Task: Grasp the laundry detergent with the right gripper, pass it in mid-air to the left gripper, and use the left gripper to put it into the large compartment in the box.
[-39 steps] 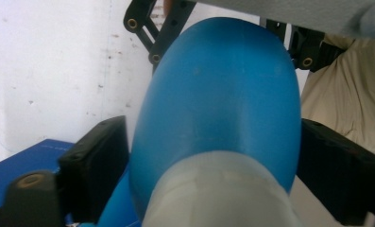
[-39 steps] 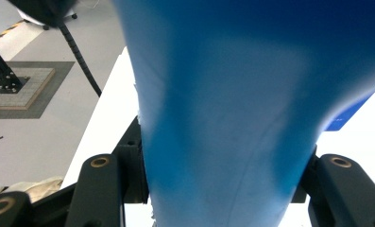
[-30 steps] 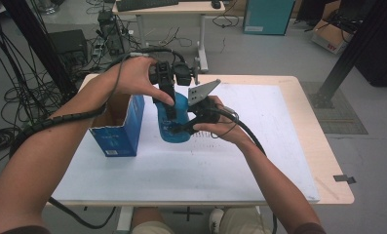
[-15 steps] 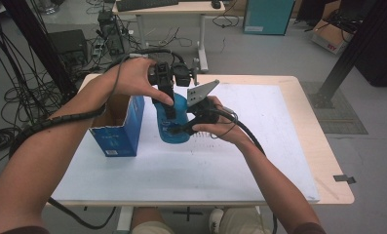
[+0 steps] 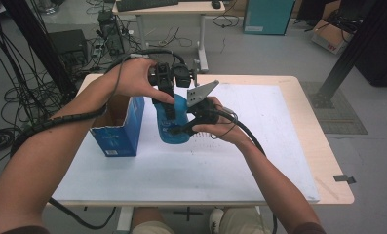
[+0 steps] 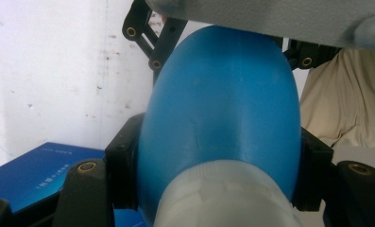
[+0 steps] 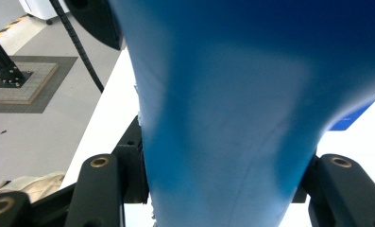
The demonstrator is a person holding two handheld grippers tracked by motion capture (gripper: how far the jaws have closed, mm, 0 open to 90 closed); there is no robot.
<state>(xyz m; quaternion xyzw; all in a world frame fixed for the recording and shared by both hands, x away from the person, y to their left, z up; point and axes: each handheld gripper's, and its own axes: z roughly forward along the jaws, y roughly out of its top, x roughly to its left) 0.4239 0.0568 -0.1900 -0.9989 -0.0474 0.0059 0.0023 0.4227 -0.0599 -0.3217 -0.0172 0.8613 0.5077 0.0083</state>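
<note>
Above the white table cover (image 5: 259, 161), the blue bottle (image 5: 174, 124) stands upright between both grippers. Left gripper (image 5: 167, 109) jaws have just been closing and now clamp its upper body; right gripper (image 5: 183, 129) jaws clamp its lower body. Bottle surface is smooth, rounded plastic with a translucent whitish neck (image 6: 223, 198). Beside it stands an open blue carton (image 5: 118, 131); its white print is unreadable.

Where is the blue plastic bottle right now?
In the high view the blue plastic bottle sits left of the table's centre, just right of the open blue cardboard box, clamped between the left gripper and right gripper.
</note>
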